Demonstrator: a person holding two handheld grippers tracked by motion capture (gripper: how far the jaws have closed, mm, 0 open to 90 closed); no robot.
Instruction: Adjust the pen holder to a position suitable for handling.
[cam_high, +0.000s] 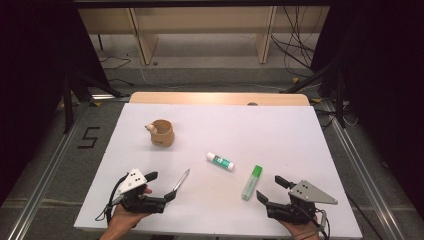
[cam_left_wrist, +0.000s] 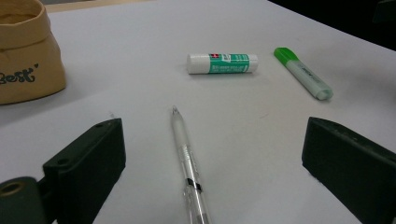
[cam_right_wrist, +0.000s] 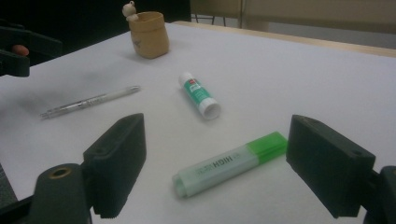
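**A:** Grippers poised over stationery on a white table (cam_high: 300, 130): the left gripper (cam_high: 161, 187) sits low at the near left edge, jaws spread wide with nothing clamped, and a clear pen (cam_left_wrist: 187, 158) lies lengthwise in the gap between them, untouched by either pad.

**B:** And the other hand?

**A:** The right gripper (cam_high: 269, 190) mirrors it at the near right, jaws likewise apart and empty. A green highlighter (cam_right_wrist: 231, 163) lies on the table just ahead of them, crosswise to the opening, cap end toward the right jaw.

**B:** So which step is this?

**A:** By the look of it, the approach before a pick-up; nothing has been lifted. A glue stick (cam_high: 220, 161) lies between pen and highlighter, well clear of both grippers, and a tan cup-shaped holder (cam_high: 162, 133) stands farther back on the left.

**B:** What does the next move need?

**A:** Probably the left jaws closing squarely on the pen's barrel. The right gripper would have to ease forward until the highlighter sits between its pads.
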